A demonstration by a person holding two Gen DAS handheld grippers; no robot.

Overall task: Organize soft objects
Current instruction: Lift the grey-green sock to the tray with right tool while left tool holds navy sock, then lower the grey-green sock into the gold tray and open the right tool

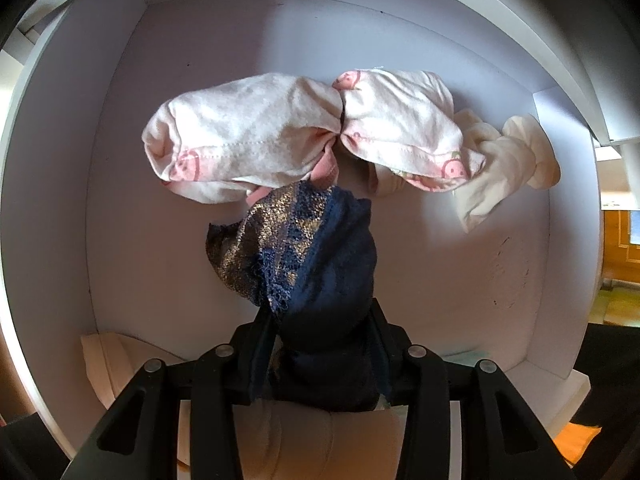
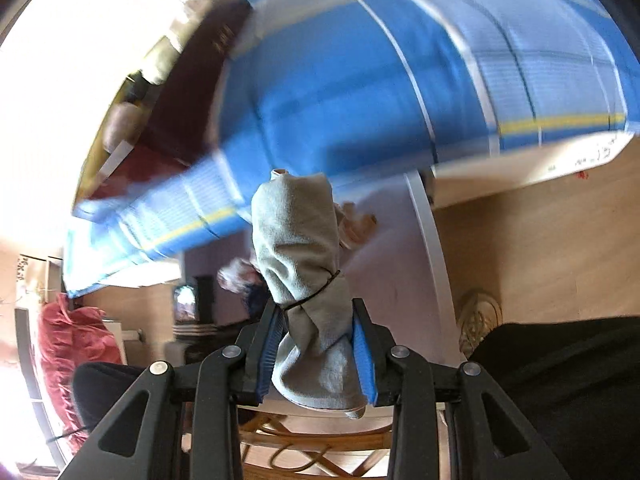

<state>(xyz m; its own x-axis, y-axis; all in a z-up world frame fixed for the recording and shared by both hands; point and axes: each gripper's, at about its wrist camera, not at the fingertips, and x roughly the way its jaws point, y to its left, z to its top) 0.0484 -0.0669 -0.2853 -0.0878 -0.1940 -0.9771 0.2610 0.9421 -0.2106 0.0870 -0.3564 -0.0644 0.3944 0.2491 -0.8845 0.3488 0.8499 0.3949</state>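
Observation:
In the left wrist view my left gripper points down into a white box and is shut on a rolled navy bundle with gold lace. Beyond it, on the box floor, lie two pale pink rolls with pig prints, one to the left and one to the right, and a cream bundle at the right wall. In the right wrist view my right gripper is shut on a grey rolled cloth tied with a thin dark band, held in the air.
A cream folded item lies at the box's near left corner. The blurred right wrist view has a blue striped bedcover, the white box's rim, a red cushion at lower left and a wooden floor.

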